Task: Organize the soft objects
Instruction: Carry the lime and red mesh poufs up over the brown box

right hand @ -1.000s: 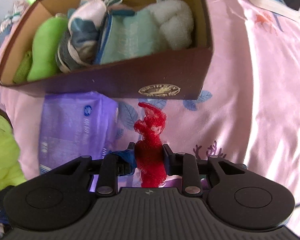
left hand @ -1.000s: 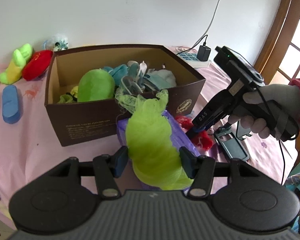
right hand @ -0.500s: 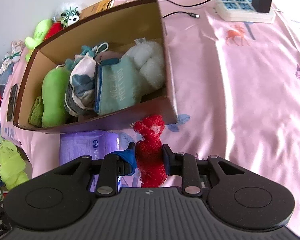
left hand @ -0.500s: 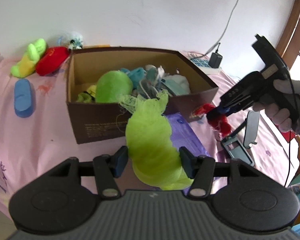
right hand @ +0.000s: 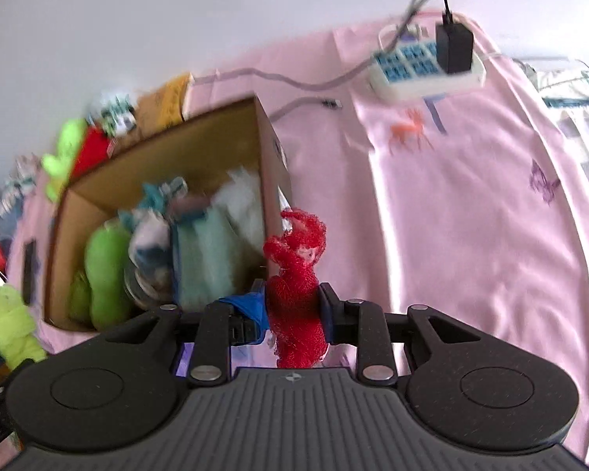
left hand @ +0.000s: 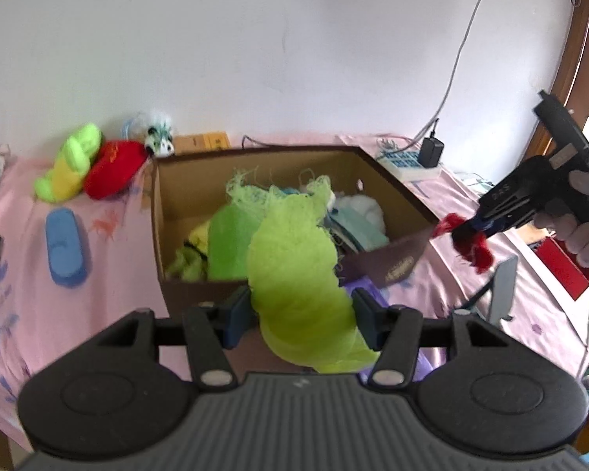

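Pink bedsheet below; red mesh puff pinched between right fingers.

Left gripper clamped, angled downward; right gripper clamped, tilted steeply down.

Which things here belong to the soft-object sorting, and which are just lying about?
Belongs to the job:
- green mesh puff in the left hand-held gripper
- red mesh puff in the right hand-held gripper
- cardboard box
- plush toys

Lying about:
- power strip
- charger
- purple packet
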Tool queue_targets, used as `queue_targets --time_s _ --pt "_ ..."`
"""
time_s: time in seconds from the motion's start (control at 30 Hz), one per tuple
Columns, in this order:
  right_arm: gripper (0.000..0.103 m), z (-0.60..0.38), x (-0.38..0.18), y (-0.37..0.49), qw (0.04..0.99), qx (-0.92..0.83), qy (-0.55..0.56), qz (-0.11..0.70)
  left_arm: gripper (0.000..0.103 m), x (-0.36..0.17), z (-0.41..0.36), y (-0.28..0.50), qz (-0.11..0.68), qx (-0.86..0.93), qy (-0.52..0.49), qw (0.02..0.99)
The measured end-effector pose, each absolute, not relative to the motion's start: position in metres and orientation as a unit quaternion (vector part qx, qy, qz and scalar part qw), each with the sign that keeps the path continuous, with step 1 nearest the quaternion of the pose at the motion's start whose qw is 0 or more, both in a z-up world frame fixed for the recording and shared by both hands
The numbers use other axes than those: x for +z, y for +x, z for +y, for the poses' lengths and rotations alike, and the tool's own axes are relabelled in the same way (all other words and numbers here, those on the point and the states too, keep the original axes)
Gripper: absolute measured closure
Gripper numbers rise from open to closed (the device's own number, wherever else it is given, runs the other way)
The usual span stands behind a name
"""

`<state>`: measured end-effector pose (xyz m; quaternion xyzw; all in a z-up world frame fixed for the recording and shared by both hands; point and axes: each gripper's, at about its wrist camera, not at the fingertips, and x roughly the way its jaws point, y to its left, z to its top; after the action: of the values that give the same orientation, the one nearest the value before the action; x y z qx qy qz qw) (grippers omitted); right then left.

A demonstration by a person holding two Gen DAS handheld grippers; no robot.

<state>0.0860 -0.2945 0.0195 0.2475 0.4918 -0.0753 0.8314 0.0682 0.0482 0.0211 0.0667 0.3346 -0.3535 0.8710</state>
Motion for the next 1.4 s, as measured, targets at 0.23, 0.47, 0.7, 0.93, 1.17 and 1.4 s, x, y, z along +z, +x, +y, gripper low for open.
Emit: queue_targets --time_s 0.23,0.47,0.7,0.93,1.17,1.4 --pt "0.093 -0.289 0.039 0.113 0.857 -0.026 0.273 0.437 0.044 0.034 0.033 0.103 0.318 -0.328 0.087 0.886" --pt "0.093 -0.258 0.021 0.146 0.852 0.024 0.279 0.441 0.043 0.027 0.014 0.143 0.317 -0.295 0.110 0.895" --pt "0.093 -0.241 0.000 0.162 0.844 0.035 0.273 0.460 0.043 0.003 -0.002 0.167 0.349 -0.293 0.106 0.884" --pt "0.093 -0.237 -0.007 0.166 0.847 0.035 0.265 0.459 0.043 -0.004 -0.027 0.165 0.349 -0.301 0.123 0.879" --pt "0.091 -0.228 -0.021 0.170 0.854 0.024 0.241 0.461 0.041 -0.012 -0.045 0.168 0.365 -0.280 0.132 0.878" --pt "0.089 -0.227 -0.031 0.170 0.854 0.013 0.236 0.463 0.036 -0.022 -0.054 0.174 0.384 -0.257 0.136 0.876"
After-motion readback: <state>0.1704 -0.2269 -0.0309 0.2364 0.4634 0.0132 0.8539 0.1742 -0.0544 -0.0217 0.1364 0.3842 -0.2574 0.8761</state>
